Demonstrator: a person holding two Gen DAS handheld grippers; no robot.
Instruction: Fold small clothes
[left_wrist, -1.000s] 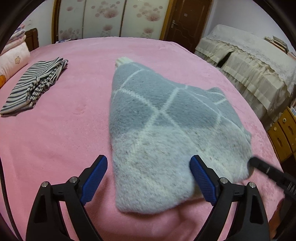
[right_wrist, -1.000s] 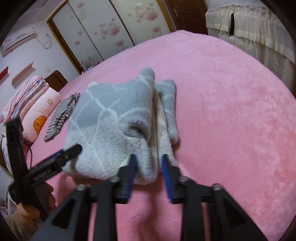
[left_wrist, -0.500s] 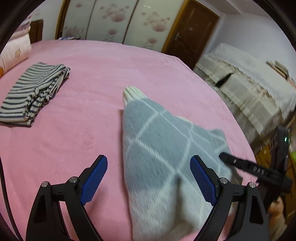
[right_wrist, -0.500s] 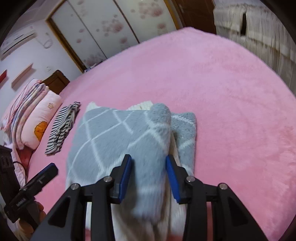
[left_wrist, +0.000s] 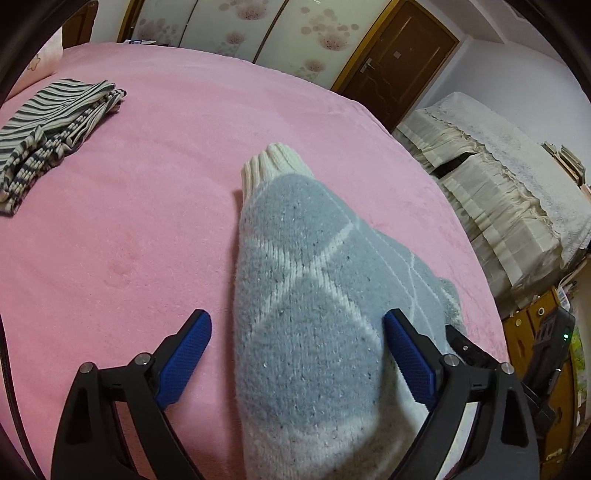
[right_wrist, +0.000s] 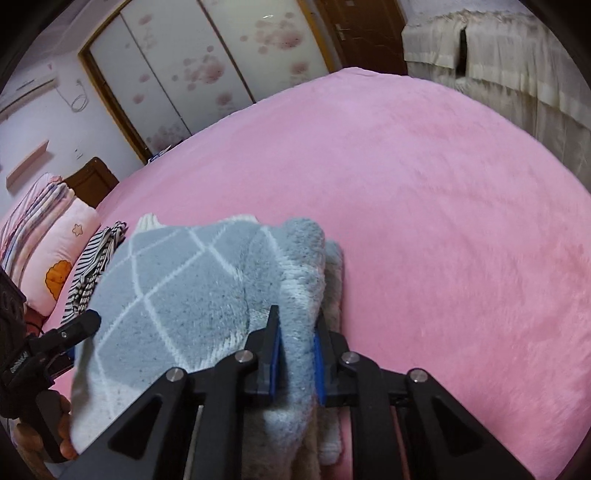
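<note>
A grey sweater (left_wrist: 306, 332) with white diamond lines and a cream cuff lies folded on the pink bed cover (left_wrist: 147, 221). My left gripper (left_wrist: 295, 319) straddles its near left part. Its jaws are opening, and the left pad (left_wrist: 184, 354) stands clear of the knit. In the right wrist view my right gripper (right_wrist: 295, 328) is closing on a raised fold along the right edge of the sweater (right_wrist: 177, 280), and both blue pads press the fold. One finger of the left gripper (right_wrist: 74, 328) shows at the sweater's left side.
A folded striped garment (left_wrist: 55, 107) lies at the far left of the bed, beside pink pillows (right_wrist: 55, 258). Cream-covered furniture (left_wrist: 498, 177) and a wooden cabinet (left_wrist: 535, 325) stand past the bed's right edge. Wardrobe doors and a brown door are behind.
Both grippers have come closer to the sweater. The right gripper slid over the fold on the right edge and closed on it. The left gripper stayed wide open over the left part.
</note>
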